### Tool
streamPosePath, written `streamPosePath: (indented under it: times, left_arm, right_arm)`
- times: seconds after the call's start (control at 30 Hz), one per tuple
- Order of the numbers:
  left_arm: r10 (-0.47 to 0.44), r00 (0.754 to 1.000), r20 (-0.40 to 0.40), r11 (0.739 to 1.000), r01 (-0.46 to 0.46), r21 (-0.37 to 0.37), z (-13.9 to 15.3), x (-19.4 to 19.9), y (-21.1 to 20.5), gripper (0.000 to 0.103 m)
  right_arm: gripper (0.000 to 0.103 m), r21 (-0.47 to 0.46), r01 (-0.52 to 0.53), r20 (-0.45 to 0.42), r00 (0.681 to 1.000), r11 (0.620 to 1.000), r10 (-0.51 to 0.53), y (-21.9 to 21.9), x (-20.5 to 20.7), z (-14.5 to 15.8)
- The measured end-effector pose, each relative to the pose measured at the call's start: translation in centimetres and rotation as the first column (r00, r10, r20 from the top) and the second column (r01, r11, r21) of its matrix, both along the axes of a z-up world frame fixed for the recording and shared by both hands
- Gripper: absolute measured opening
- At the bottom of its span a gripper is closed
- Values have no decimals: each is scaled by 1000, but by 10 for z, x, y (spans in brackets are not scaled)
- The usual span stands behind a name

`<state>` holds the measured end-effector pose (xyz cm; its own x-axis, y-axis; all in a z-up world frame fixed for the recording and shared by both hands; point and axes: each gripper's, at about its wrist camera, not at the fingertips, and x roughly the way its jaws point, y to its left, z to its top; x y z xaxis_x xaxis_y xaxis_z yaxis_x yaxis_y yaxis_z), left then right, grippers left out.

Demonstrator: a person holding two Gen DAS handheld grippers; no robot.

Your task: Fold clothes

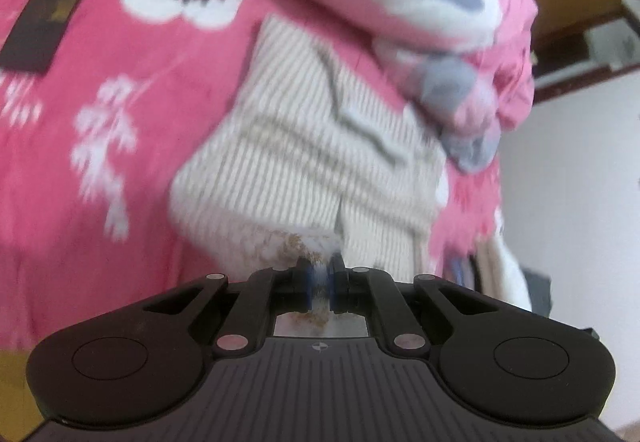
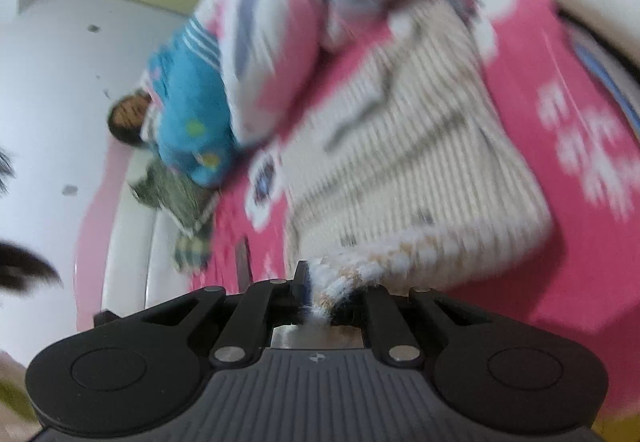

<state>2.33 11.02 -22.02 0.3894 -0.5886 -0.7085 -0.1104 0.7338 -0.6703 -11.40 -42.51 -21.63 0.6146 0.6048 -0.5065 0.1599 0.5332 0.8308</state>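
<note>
A cream garment with thin brown stripes [image 1: 304,146] lies spread on the pink flowered bedsheet [image 1: 80,90]. My left gripper [image 1: 320,286] is shut on its near hem, and the fuzzy white and tan edge is pinched between the blue pads. In the right wrist view the same striped garment [image 2: 404,162] stretches away from me, and my right gripper [image 2: 320,294] is shut on its fuzzy hem at another corner. Both views are motion-blurred.
A pink, white and grey quilt [image 1: 420,2] is heaped beyond the garment. A dark flat box [image 1: 44,22] lies on the sheet at left. A person in blue clothes [image 2: 188,102] lies near the bed's far edge, beside a checked cloth [image 2: 180,202].
</note>
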Motion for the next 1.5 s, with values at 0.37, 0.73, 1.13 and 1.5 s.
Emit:
streamPosePath:
  times: [0.37,0.73,1.13,1.5]
  left_arm:
    - [-25,995,95,997,32,-70,-55,202,6,6]
    - [75,985,-153,927,-125,-353,-161,277,13,29]
    - [304,952,-24,874,-289,-391,-129,273,35,36]
    - [-266,944,195,901,171,399,-94,247,-44,50]
  right_arm:
    - [7,-74,160,65,986,984,-156,-39,179,-19]
    - [24,24,442,-122,891,896,-437,-75,227,-138]
    - [57,-232,424,17,901,875,-433,-74,207,-93]
    - [76,-647,22,-60,995,762,-80,-49,242,-80]
